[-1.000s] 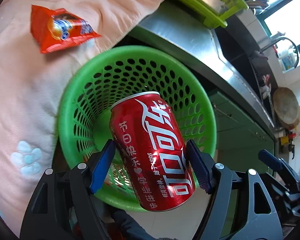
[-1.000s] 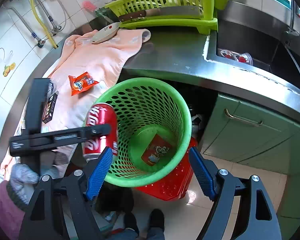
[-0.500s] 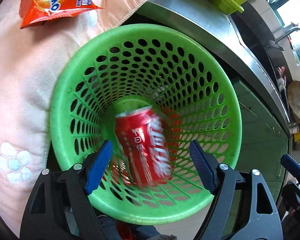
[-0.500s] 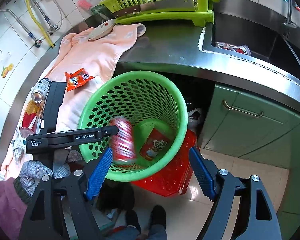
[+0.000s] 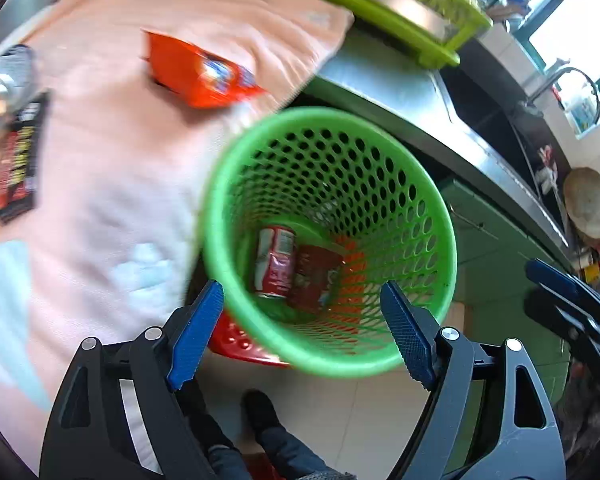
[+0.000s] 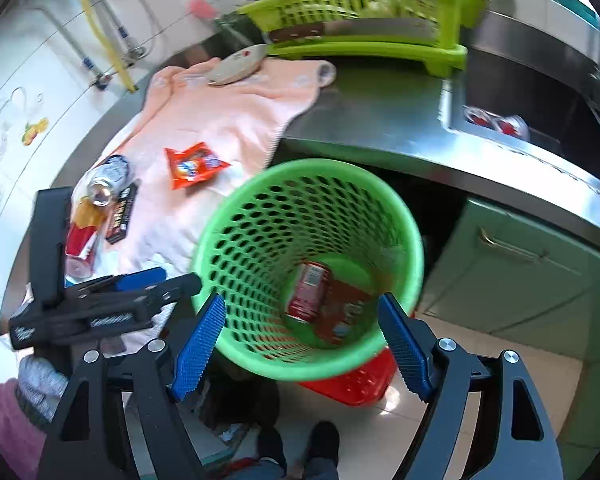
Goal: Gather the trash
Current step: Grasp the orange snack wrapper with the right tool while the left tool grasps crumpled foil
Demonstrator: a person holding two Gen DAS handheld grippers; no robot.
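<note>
1. The red can lies on its side at the bottom of the green basket, beside a flat red packet; that piece of trash looks dealt with.
2. Left on the surface, on the pink towel, is an orange snack packet. I judge it light, soft and crinkly, likely to slide on the cloth; pinching one raised edge or corner seems safer than pressing down on its flat face.
3. Further left lie a silver can on its side, a black packet and a red-and-yellow can. The cans should be light, thin-walled and smooth, so I would take them across the middle of the body with a gentle squeeze.
4. The left hand-held gripper has just been opening; its blue pads stand wide apart with nothing between them, above the basket's near rim.
5. The right hand-held gripper is also wide and holds nothing, touching nothing that I can see.
</note>
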